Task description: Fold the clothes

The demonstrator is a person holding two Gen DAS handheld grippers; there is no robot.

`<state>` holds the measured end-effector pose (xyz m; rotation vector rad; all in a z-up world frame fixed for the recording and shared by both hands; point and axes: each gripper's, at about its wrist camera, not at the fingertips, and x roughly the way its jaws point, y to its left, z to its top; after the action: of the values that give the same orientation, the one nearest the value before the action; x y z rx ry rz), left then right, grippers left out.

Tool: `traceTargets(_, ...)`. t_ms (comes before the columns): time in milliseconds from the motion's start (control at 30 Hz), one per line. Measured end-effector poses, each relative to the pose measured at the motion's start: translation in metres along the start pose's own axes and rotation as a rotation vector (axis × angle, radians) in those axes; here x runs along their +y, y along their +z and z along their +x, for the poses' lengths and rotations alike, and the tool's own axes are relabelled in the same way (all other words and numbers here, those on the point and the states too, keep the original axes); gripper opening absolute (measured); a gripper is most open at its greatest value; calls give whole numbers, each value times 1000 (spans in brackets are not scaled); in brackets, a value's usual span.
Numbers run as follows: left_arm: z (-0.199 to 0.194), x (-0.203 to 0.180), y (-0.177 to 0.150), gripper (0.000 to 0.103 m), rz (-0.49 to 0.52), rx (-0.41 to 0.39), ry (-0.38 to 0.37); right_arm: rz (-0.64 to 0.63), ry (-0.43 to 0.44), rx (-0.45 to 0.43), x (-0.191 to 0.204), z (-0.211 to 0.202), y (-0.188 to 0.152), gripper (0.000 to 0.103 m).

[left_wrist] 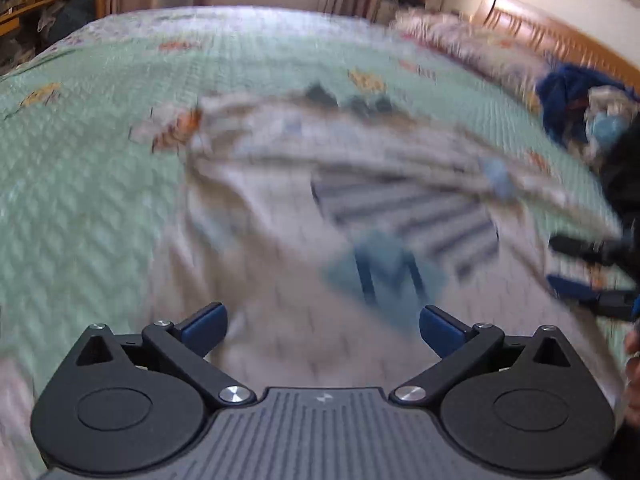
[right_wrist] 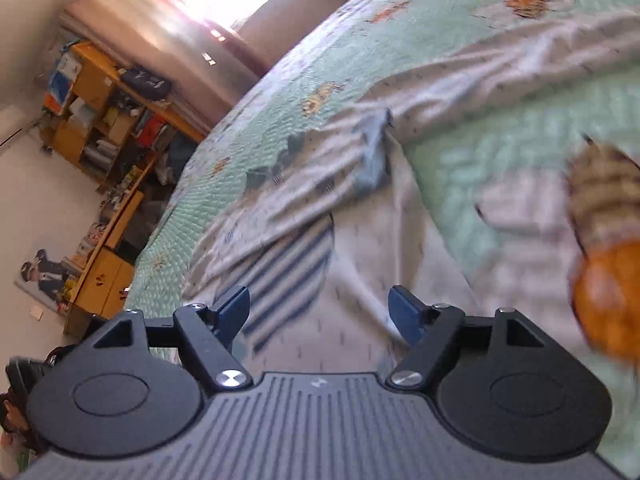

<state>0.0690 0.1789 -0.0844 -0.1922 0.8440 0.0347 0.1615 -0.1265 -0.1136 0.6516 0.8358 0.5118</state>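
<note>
A pale grey, small-patterned garment with a blue-striped panel [left_wrist: 400, 208] lay spread and rumpled across the middle of the mint-green quilted bedspread [left_wrist: 100, 160], reaching its near edge; the left gripper [left_wrist: 323, 330] hovered over the garment with jaws wide apart, holding nothing; the right gripper [right_wrist: 319, 316] likewise stood spread and empty above the cloth; a heap of blue clothes [left_wrist: 568, 96] sat by the wooden headboard [left_wrist: 532, 24].

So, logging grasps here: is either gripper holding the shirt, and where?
Neither. The left gripper and right gripper both stand open above the shirt, nothing between their pads.
</note>
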Motion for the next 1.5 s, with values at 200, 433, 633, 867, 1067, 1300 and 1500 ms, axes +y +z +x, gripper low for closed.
traceTargets(200,-36,-21,-55,102,119,-8,52,30,-26,33,-6,-42,-33,78)
traceTargets(433,-64,-13,-78,102,80,-4,61,14,-53,-17,-7,-75,-50,78)
traceTargets(633,-87,-10,-76,102,25,-23,50,211,-20,7,-40,-72,-47,75)
traceTargets(867,-88,-31,-50,102,9,-11,29,48,50,-48,1,-84,-55,83)
traceTargets(1067,-79,-54,-40,102,46,40,73,13,-10,1,-11,-66,-63,83)
traceTargets(1300,-78,-69,-35,102,94,60,166,76,-59,-136,-34,-96,-51,83)
traceTargets(1500,-85,-75,-26,102,94,57,207,35,-20,-159,-19,-90,-56,83)
